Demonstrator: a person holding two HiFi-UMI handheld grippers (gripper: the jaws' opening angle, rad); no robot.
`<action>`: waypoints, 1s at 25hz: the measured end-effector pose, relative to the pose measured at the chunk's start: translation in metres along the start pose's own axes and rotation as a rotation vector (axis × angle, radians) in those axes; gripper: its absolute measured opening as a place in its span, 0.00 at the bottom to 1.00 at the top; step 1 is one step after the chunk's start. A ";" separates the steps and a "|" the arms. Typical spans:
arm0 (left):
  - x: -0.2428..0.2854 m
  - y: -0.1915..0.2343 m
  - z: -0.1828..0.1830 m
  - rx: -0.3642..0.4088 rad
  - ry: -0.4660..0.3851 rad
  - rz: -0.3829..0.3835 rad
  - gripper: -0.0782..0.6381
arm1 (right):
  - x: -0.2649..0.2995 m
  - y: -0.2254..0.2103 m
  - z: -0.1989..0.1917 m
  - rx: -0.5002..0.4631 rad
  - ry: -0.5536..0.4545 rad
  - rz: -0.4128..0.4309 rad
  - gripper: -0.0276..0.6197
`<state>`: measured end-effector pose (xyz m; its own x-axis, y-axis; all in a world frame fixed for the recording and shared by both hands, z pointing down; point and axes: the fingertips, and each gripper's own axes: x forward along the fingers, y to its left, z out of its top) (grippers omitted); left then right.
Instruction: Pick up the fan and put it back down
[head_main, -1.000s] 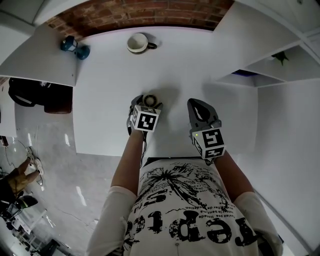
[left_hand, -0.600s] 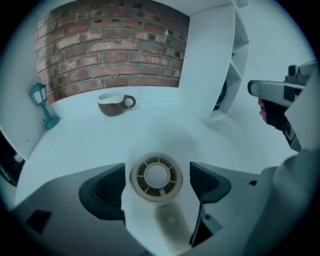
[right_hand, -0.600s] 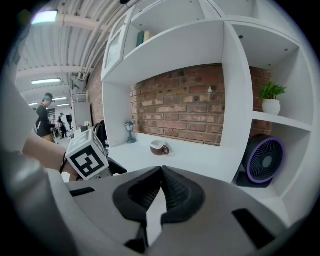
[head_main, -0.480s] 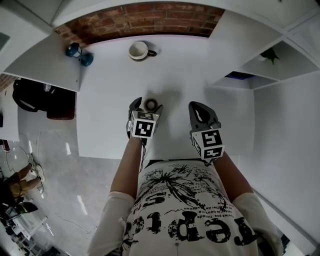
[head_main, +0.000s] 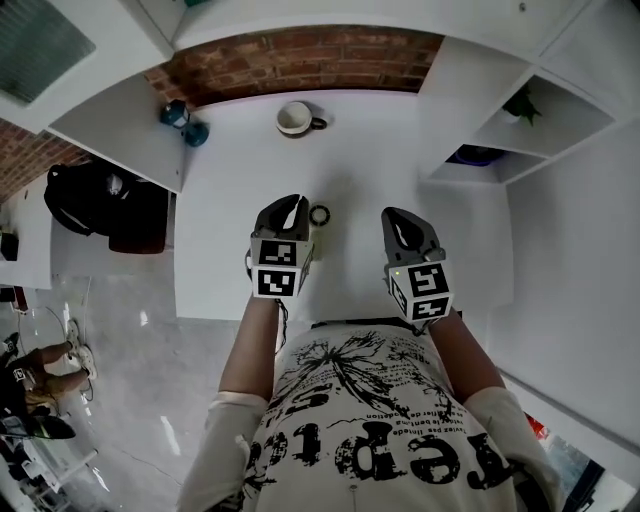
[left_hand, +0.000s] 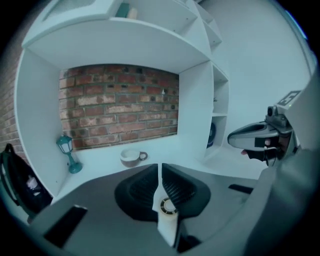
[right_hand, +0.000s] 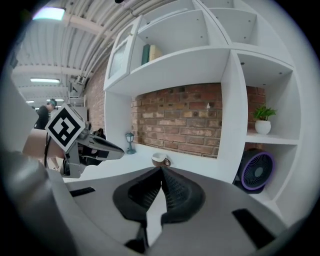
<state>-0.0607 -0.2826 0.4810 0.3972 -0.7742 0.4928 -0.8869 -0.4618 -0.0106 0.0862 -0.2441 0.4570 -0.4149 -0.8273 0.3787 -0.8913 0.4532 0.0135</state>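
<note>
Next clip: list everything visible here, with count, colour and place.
desk: one, white, under the brick wall
cup: one, white, back of the desk
lamp: one, teal, back left of the desk
ring: one, dark, on the desk beside the left gripper
fan: one, black with a purple rim, right shelf compartment
plant: one, green in a white pot, on the shelf above the fan
bag: one, black, left of the desk
left gripper: grey, jaws closing, nothing between them
right gripper: grey, shut, empty
</note>
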 end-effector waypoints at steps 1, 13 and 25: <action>-0.010 0.002 0.008 0.006 -0.033 0.001 0.15 | -0.004 0.004 0.005 -0.003 -0.013 -0.005 0.07; -0.134 0.012 0.070 0.087 -0.366 -0.025 0.13 | -0.054 0.051 0.054 -0.048 -0.168 -0.020 0.07; -0.182 0.021 0.076 0.025 -0.468 -0.084 0.13 | -0.087 0.076 0.094 -0.062 -0.332 -0.015 0.06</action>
<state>-0.1337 -0.1839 0.3247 0.5356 -0.8431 0.0482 -0.8437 -0.5367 -0.0118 0.0371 -0.1691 0.3379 -0.4474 -0.8926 0.0563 -0.8894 0.4506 0.0767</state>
